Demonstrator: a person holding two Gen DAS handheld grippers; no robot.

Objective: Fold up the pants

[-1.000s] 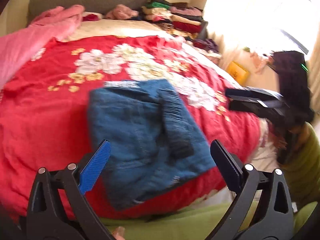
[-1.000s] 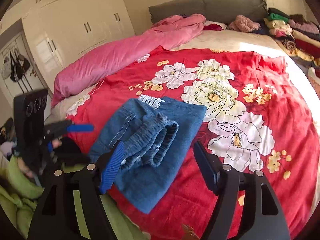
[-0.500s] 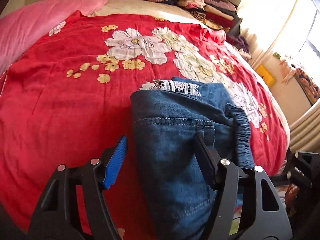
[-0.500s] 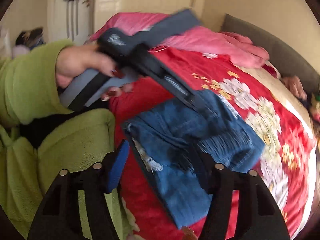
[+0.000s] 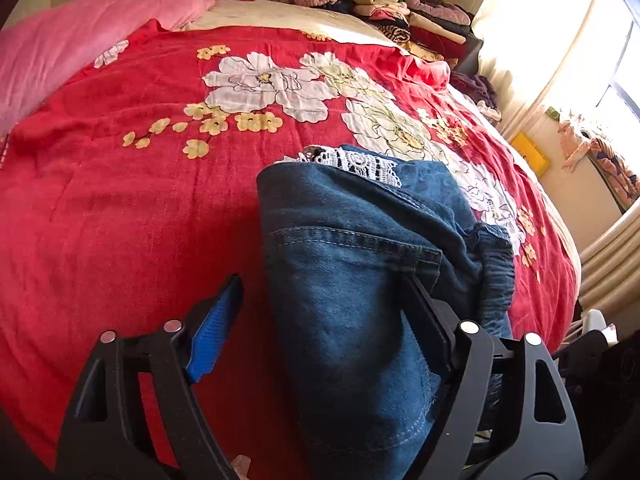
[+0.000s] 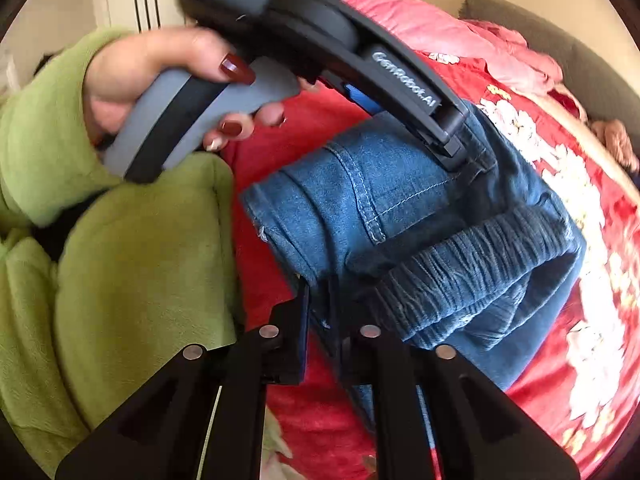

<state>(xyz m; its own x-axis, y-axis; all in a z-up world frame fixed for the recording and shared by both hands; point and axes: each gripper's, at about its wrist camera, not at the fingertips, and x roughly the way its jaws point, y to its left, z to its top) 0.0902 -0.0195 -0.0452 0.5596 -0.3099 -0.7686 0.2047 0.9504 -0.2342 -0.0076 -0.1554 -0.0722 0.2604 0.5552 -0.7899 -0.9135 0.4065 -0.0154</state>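
The folded blue denim pants (image 5: 352, 264) lie near the front edge of a bed with a red floral cover (image 5: 132, 208); white lace trim shows at their far end. My left gripper (image 5: 320, 312) is open and straddles the pants' left edge, the right finger pressed on the denim. In the right wrist view the pants (image 6: 400, 216) show their elastic waistband on top. My right gripper (image 6: 320, 300) is shut on the near edge of the pants. The left gripper's body (image 6: 320, 32) reaches over the pants from the upper left.
A pink duvet (image 5: 80, 40) lies at the bed's far left. Stacks of folded clothes (image 5: 408, 12) sit at the far right by a bright window. The person's green sleeve (image 6: 100, 240) fills the left of the right wrist view.
My right gripper has closed on the near edge of the pants. My left gripper has moved in closer over the pants, still open.
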